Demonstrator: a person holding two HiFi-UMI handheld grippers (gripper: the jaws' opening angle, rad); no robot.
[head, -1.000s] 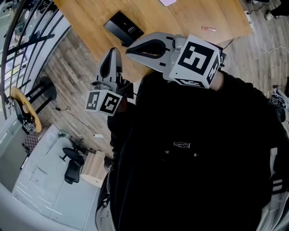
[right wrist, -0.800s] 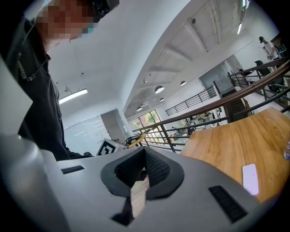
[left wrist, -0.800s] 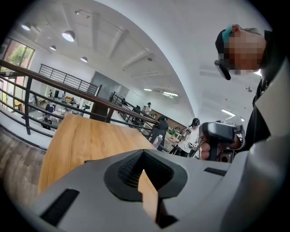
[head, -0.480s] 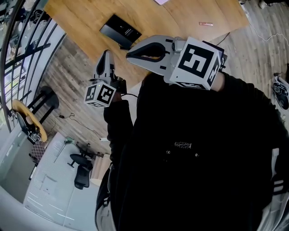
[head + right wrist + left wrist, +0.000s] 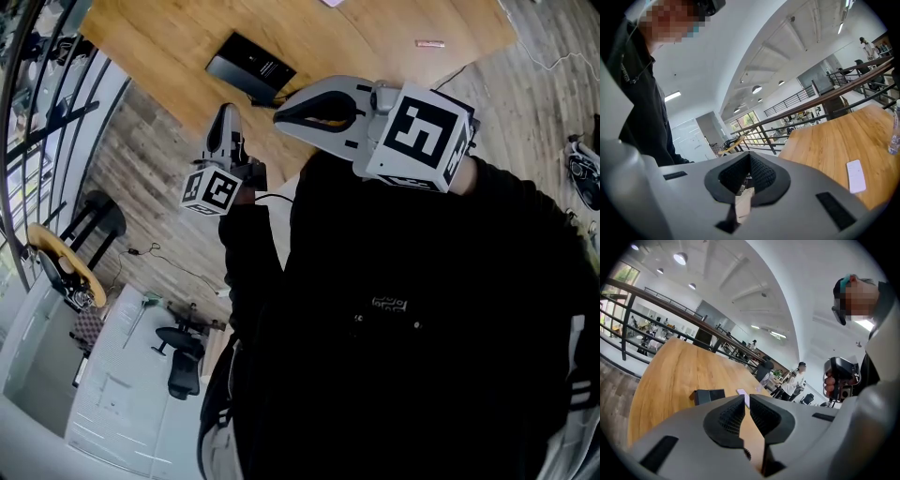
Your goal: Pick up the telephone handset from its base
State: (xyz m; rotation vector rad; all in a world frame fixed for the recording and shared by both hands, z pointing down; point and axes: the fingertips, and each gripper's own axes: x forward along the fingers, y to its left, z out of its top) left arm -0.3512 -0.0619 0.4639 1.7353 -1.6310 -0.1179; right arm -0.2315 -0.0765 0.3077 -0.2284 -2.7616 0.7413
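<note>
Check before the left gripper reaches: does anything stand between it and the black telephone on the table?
Nothing visible: only bare table separates the left gripper from the telephone. Its jaws have just been opening, nothing between them.

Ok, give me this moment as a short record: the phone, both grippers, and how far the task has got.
telephone: black, lying on the wooden table, untouched
left gripper: jaws a narrow slit apart, have just been opening, nothing between them
right gripper: jaws together, empty
progress: pick-up not yet begun; neither gripper touches the telephone
</note>
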